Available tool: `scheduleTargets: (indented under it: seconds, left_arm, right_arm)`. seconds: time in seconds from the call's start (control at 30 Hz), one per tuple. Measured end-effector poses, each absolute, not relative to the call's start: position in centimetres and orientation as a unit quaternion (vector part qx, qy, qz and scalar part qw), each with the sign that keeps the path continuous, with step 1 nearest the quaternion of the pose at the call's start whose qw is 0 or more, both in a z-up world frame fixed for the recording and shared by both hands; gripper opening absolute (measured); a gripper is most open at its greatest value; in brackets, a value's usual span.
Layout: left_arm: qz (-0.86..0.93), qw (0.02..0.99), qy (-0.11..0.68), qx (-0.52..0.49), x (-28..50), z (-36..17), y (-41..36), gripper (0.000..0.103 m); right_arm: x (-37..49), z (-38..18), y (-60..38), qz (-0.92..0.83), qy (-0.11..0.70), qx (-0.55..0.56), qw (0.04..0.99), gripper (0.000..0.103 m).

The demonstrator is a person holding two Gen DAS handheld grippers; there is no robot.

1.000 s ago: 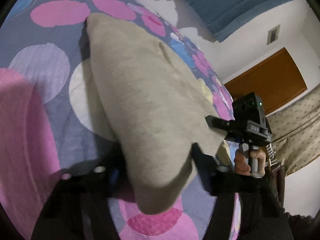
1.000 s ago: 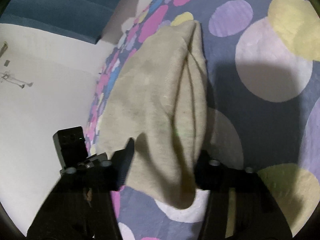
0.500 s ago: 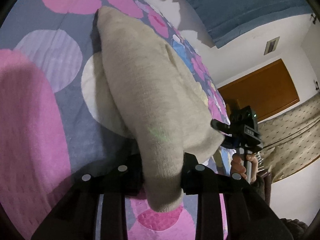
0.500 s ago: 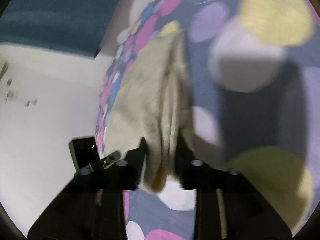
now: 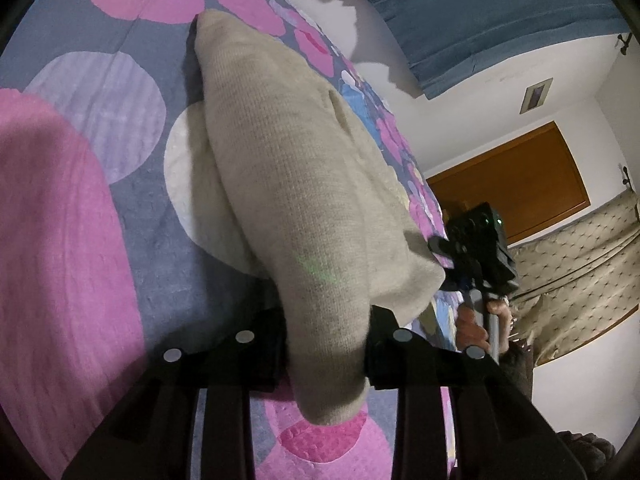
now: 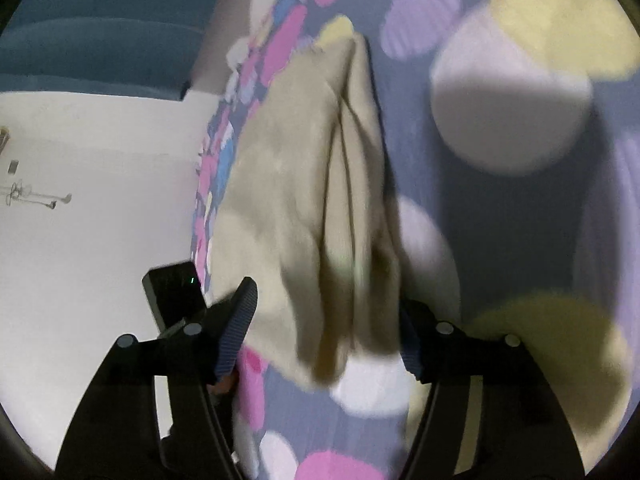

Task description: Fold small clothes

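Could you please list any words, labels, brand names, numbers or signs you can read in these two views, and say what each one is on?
No readable text in either view.
Wall plate: too small to tell whether it bears any marking.
Other gripper's camera: a green light only, no lettering legible.
Knit garment and dotted bedspread: pattern only, no label showing.
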State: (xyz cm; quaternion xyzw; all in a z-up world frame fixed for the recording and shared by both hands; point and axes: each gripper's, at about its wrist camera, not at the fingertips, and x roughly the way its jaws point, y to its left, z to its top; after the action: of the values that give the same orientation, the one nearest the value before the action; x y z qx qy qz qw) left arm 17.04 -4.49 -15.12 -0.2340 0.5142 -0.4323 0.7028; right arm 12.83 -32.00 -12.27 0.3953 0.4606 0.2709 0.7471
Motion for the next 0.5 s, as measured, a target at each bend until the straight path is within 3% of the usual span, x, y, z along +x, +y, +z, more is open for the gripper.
scheduleTargets:
  seconds: [0.03, 0.07, 0.13, 0.17, 0.5]
  left_arm:
    - [-0.432, 0.702, 0.515, -0.234, 17.1, -15.1, -4.5, 0.033]
    - [-0.430, 0.703, 0.516, -0.233, 17.1, -15.2, -4.6, 0.033]
    - [-0.429, 0.709, 0.512, -0.225, 16.9, -14.8, -4.8, 0.033]
    - [-0.428, 0.712, 0.510, -0.222, 16.8, -14.7, -4.9, 0.030]
    - [-0.420, 0.736, 0.491, -0.205, 14.9, -12.2, -4.7, 0.026]
  right_arm:
    - [13.1, -12.4, -31.7, 0.277, 0.456, 0.398, 0.746, 0.063]
    - [13.1, -12.4, -31.4, 0.282, 0.454, 0.397, 0.746, 0.056]
    - [13.3, -12.6, -30.4, 0.281, 0.464, 0.382, 0.748, 0.039]
    - [13.3, -13.0, -30.1, 0.281, 0.469, 0.380, 0.746, 0.025]
    - [9.9, -11.3, -30.6, 0.294, 0.426, 0.385, 0.764, 0.018]
